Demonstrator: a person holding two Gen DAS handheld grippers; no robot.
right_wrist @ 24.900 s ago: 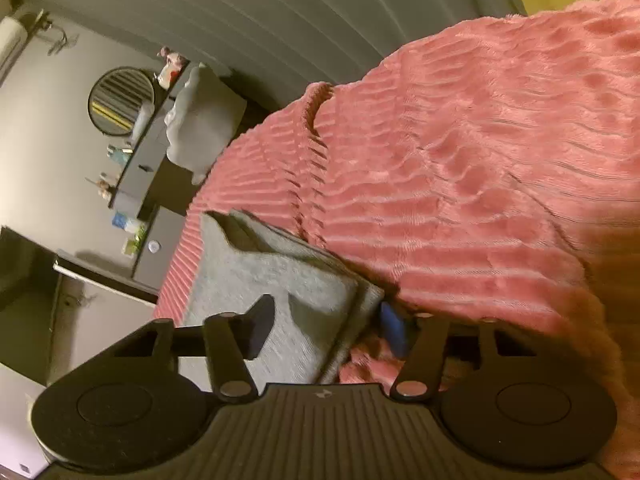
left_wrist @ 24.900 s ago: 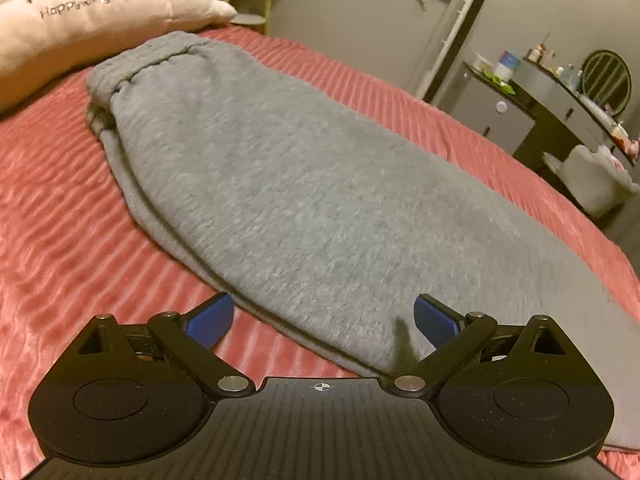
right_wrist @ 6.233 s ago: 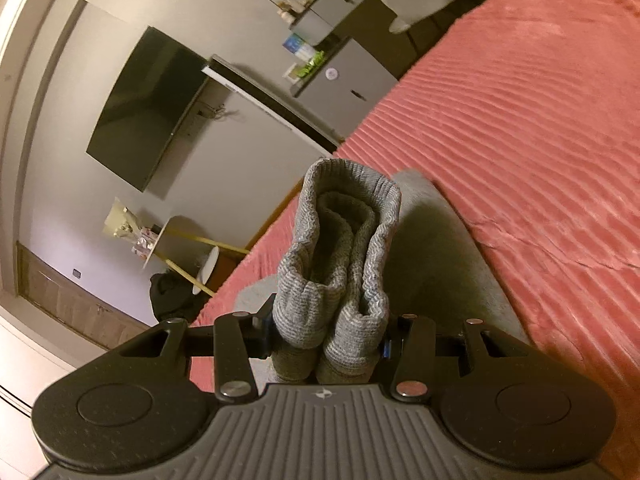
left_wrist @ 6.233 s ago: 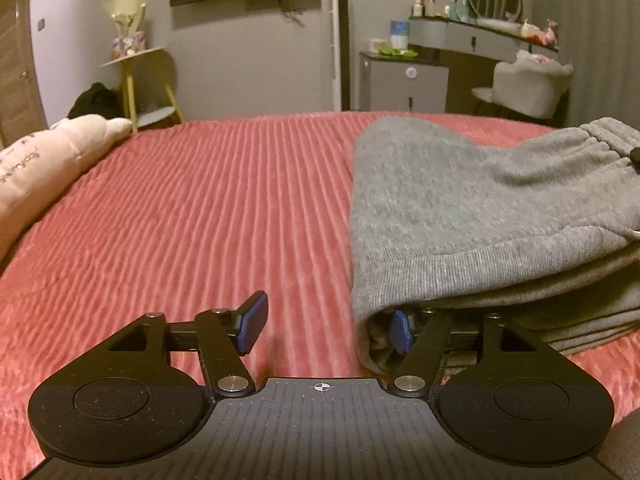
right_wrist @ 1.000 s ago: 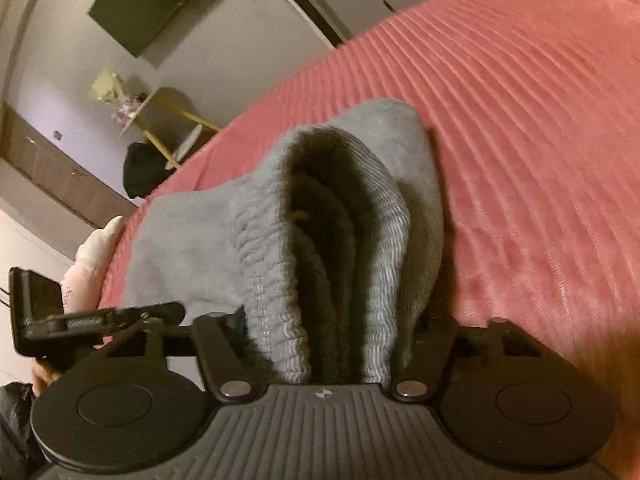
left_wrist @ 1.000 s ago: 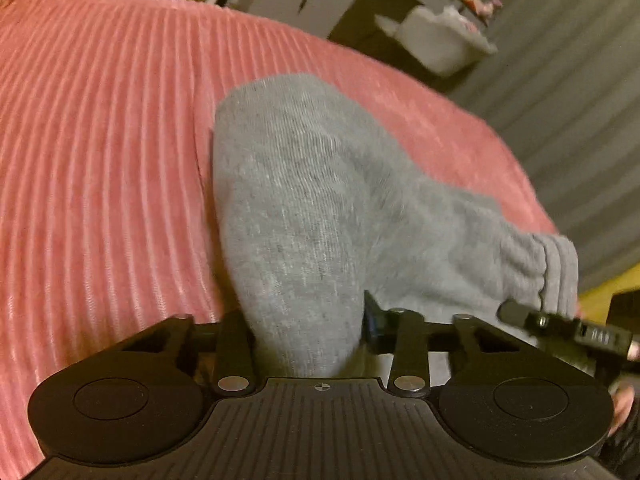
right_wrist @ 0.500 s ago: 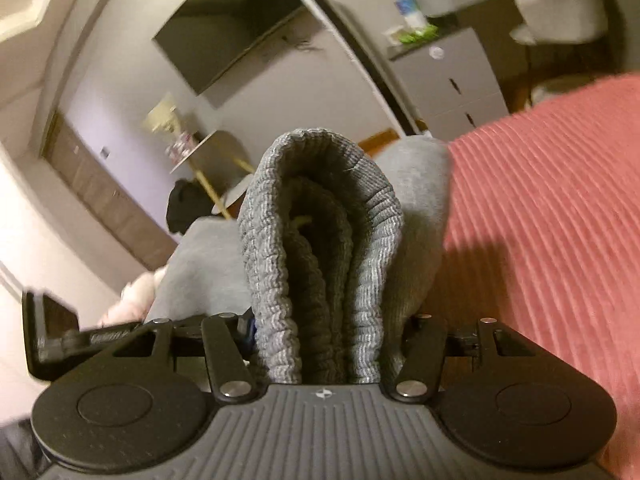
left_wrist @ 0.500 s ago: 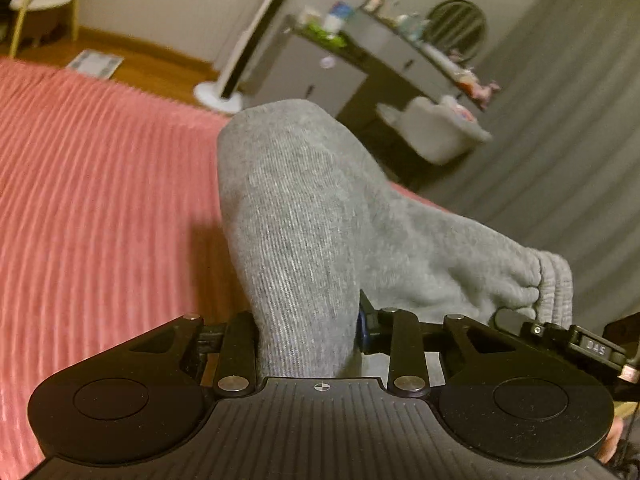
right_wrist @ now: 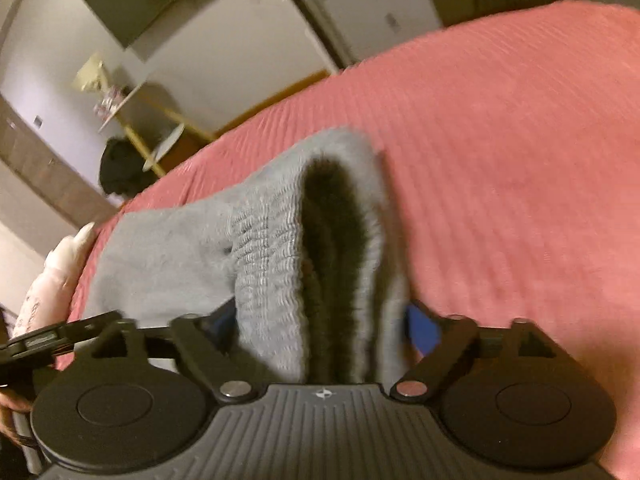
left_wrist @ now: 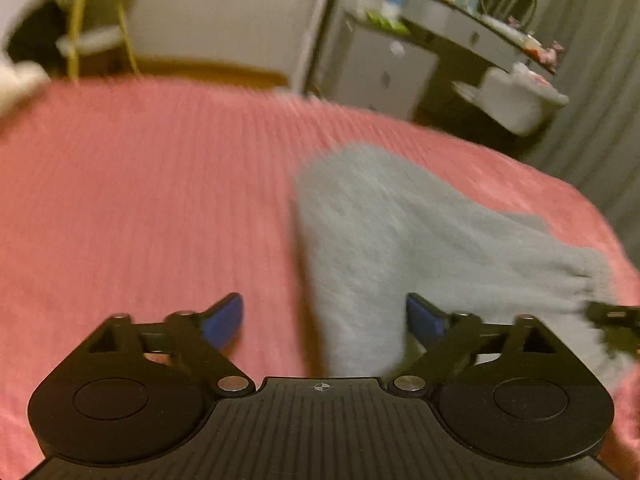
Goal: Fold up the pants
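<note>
My left hand-held gripper is spread wide, gripping nothing. The folded grey knit pants lie lower right on the ribbed pink bedspread. My right hand-held gripper stands half-open around their waistband.

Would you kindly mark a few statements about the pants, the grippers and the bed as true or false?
1. The left gripper is open. True.
2. The pants are blue. False: they are grey.
3. The pants lie on a pink bedspread. True.
4. The right gripper is nowhere near the pants. False: cloth sits between its fingers.
5. A pillow covers the pants. False: it lies beside them.
</note>
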